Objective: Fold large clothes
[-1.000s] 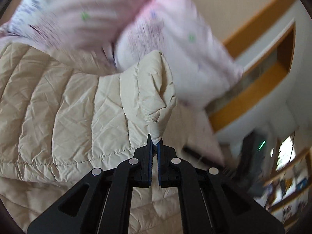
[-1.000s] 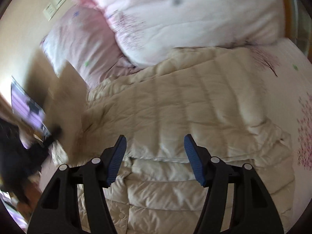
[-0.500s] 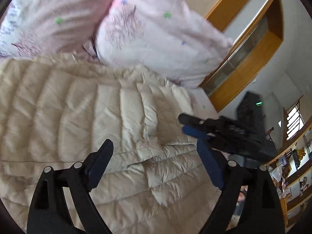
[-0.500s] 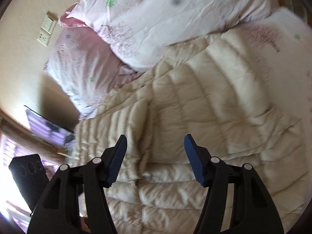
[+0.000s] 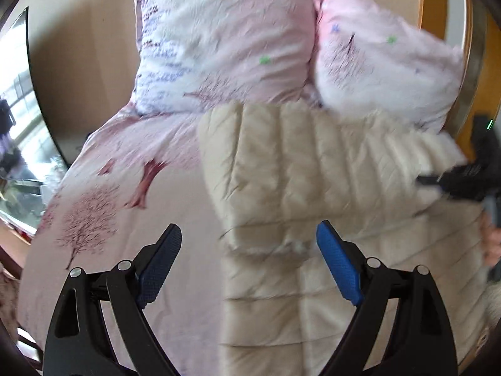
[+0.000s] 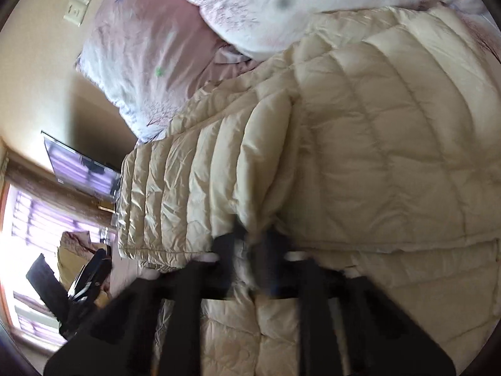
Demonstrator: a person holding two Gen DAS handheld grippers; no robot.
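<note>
Cream quilted down jacket [image 5: 313,169]: spread on the bed over a pink tree-print bedsheet [image 5: 125,188], its upper edge touching two pink-and-white pillows [image 5: 225,40] at twelve o'clock. Folded sleeve panel [image 6: 200,188]: lying across the jacket body, at nine o'clock of it in the right wrist view. Left gripper [image 5: 249,266]: released, blue pads spread wide, nothing between them, above the jacket's edge. Right gripper [image 6: 250,257]: blurred, jaws just closing, now clenched on a pinch of the jacket at the sleeve's lower edge. Wall screen [image 6: 81,169]: nine o'clock.
</note>
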